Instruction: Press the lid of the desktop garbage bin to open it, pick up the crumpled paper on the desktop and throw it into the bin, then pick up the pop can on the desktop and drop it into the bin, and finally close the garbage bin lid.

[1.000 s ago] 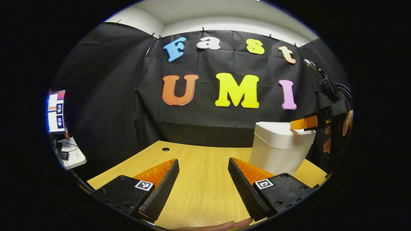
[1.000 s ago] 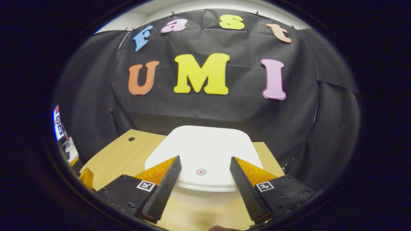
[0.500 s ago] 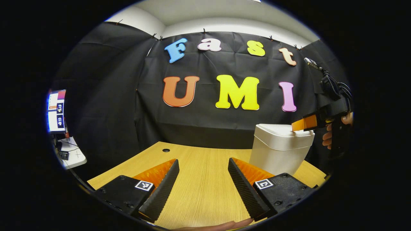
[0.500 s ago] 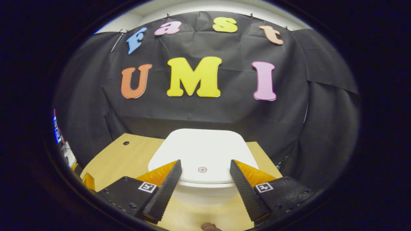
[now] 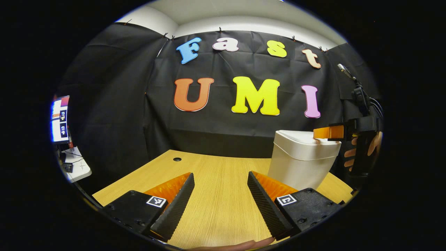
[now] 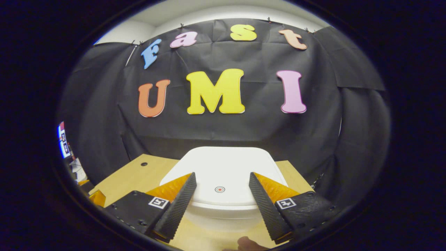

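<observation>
You have one garbage bin (image 5: 303,160) on the desk (image 5: 216,195), lid (image 6: 223,170) down. Your right gripper (image 6: 220,205) hovers at the lid, jaws spread; your left gripper (image 5: 217,205) too, jaws empty.

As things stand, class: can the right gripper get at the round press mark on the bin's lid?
Probably yes. The right gripper is open and poised over the closed lid, with the press mark between its fingers and nothing lying across it. Whether it touches the lid yet is unclear.
</observation>
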A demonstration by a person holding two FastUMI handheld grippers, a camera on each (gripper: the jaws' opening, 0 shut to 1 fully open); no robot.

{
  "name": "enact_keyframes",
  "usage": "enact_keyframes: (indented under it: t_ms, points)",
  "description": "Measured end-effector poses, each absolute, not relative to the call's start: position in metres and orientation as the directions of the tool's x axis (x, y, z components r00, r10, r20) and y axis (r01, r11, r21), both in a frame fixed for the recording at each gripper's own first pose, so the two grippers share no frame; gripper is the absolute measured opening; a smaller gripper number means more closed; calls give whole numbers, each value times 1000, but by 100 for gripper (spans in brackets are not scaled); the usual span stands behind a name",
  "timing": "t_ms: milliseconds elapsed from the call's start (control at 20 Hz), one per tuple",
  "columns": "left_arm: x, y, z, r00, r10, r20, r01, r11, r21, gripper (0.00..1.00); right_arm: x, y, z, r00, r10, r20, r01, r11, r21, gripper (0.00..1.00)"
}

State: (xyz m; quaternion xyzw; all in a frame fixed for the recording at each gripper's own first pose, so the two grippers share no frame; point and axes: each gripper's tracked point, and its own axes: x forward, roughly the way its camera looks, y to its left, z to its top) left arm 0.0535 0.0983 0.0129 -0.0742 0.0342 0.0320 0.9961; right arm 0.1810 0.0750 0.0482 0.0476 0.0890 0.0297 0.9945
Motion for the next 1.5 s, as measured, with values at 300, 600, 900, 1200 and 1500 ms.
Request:
enact_keyframes:
  t_ms: [300,600,900,1200,1500]
  points:
    - [57,103,6,989,88,-118,-108,979,-173,99,174,74,36,999,-3,-54,4,1000,24,98]
    - [56,104,9,990,95,-101,-111,979,-169,99,178,74,49,991,8,-133,12,989,145,96]
    - [50,84,26,998,54,-35,-59,986,-156,99,165,59,60,991,26,-130,-22,999,28,95]
    - [39,69,41,999,29,23,-26,992,-121,99,115,50,42,993,61,-98,-50,992,114,95]
    - [34,53,42,1000,17,15,-15,991,-130,99,48,2,31,998,40,-50,-34,994,108,95]
